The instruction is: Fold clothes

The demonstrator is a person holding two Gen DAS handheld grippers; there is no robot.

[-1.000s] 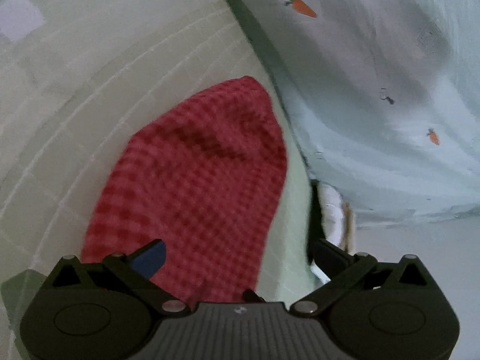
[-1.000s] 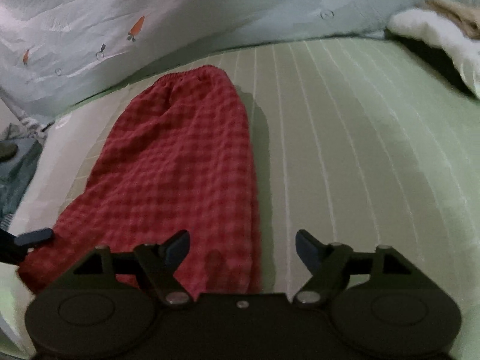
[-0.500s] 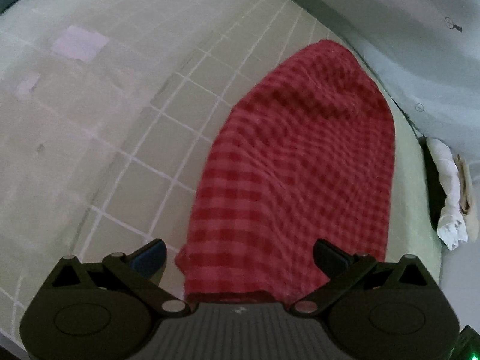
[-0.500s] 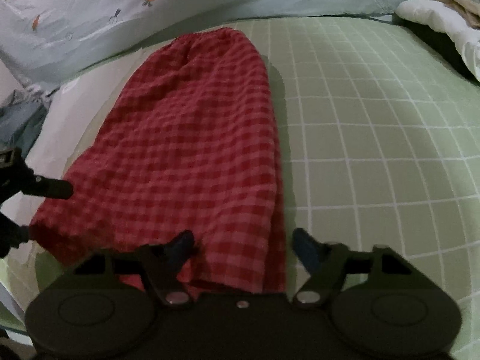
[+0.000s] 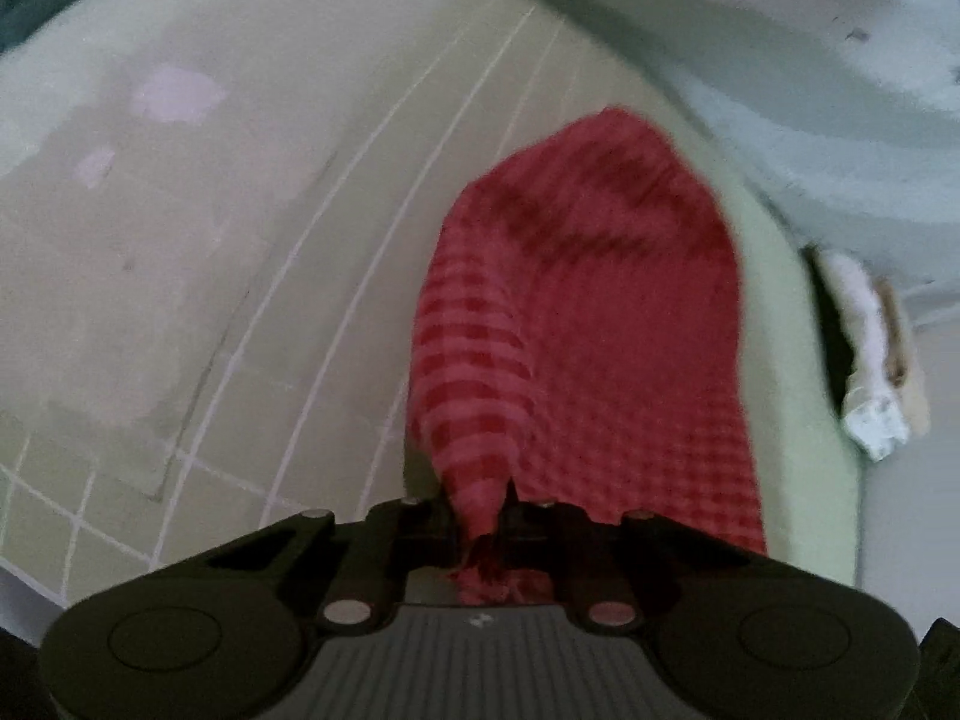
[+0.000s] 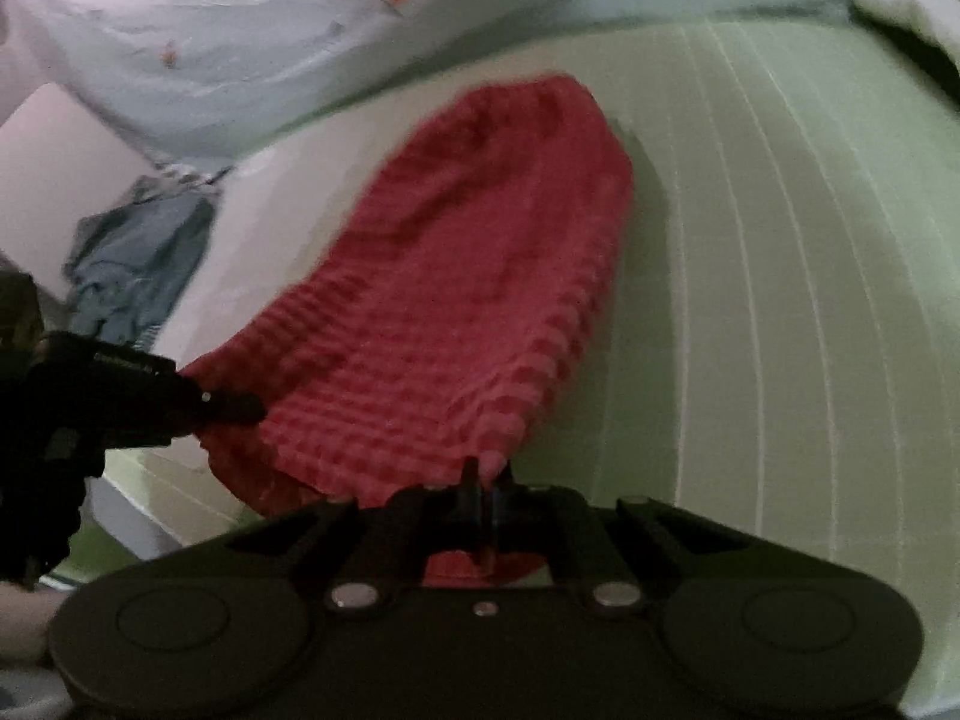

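At 6 o'clock: left claw (image 5: 480, 516) and right claw (image 6: 480, 498) each pinch red checked garment (image 6: 456, 300) near-edge corners; fold step; next, carry toward 12 o'clock.

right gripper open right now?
No: in the right wrist view the right gripper has its jaws closed on a near corner of the red checked cloth.
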